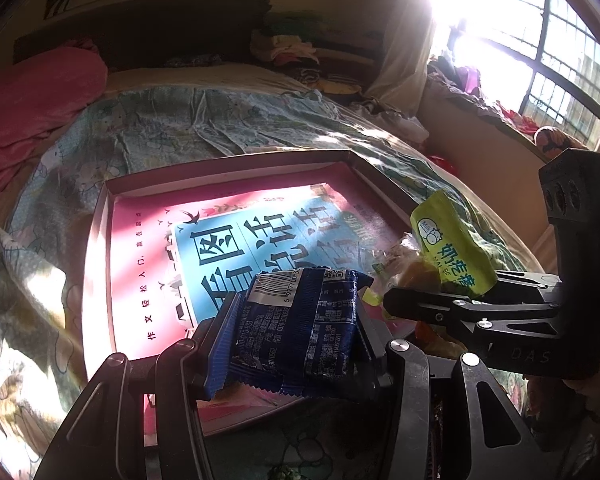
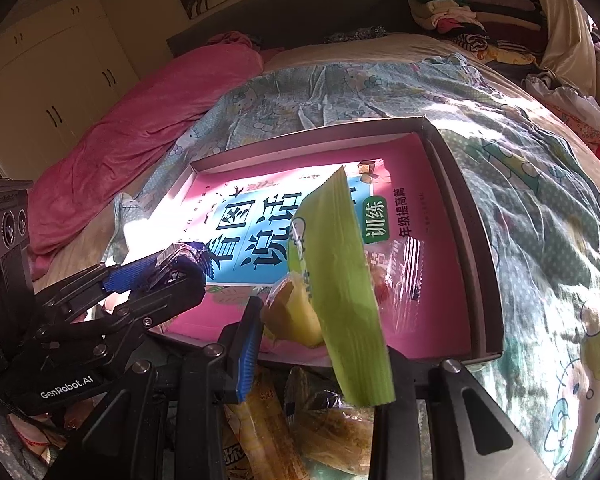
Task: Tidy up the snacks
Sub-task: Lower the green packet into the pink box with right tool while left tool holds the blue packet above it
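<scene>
Blue-wrapped snack packet [image 1: 300,324] sits clamped in the left gripper [image 1: 296,344]; the right gripper [image 2: 320,344] pinches a green pouch [image 2: 340,280] over the near box [image 2: 476,248] edge.

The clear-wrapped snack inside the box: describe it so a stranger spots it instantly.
On the bed lies a shallow dark box lined by a pink and blue book. Near its right wall lies the crinkly transparent wrapper, the only see-through packet, behind the green packet held by the right gripper.

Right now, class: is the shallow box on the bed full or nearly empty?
Nearly empty: the box holds a pink book and one clear-wrapped snack.
</scene>
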Motion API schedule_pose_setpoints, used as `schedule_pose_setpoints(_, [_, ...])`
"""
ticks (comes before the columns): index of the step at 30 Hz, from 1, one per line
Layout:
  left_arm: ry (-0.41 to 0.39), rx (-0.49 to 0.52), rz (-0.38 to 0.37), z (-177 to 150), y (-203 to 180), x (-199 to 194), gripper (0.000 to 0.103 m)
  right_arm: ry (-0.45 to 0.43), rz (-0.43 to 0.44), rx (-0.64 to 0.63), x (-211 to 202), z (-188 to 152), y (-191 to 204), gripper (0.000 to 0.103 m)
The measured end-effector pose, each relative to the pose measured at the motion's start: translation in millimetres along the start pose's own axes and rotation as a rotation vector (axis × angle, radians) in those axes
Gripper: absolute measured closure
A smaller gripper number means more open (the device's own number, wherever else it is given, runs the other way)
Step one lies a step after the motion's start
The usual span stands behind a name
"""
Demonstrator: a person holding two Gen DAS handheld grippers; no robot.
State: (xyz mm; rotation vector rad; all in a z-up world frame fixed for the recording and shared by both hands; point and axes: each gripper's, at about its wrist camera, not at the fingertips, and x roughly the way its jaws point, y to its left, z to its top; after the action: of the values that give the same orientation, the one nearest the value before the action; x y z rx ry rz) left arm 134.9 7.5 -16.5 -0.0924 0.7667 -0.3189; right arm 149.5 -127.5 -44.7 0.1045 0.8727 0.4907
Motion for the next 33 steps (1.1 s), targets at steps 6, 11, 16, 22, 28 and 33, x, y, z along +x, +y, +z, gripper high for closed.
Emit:
schedule_pose_setpoints(6, [0.012,0.005,-0.02,3.7,-3.4,5.4,0.05,0.0,-0.024,0.016,0.0,1.9,-2.7,0.069])
schedule_pose_setpoints(11, [0.042,0.015,-0.042,7.2,-8.1,11.8,0.05,0.008,-0.046,0.023,0.9,4.8,-4.9,0.069])
schedule_pose_setpoints(16, [0.066,0.035,-0.025,7.2,-11.3,16.2,0.05,0.009,-0.054,0.024,0.5,5.0,-6.5,0.069])
schedule_pose_setpoints(22, [0.08,0.064,-0.012,6.1,-14.7,18.7,0.05,0.018,-0.045,0.019,-1.1,3.0,-4.6,0.069])
schedule_pose_setpoints(28, [0.088,0.105,0.005,3.8,-22.6,21.0,0.05,0.02,-0.038,0.028,-4.8,1.8,-4.9,0.068])
schedule_pose_setpoints(33, [0.095,0.109,0.01,3.3,-23.9,23.9,0.05,0.017,-0.049,0.032,-10.0,-0.5,-6.1,0.068])
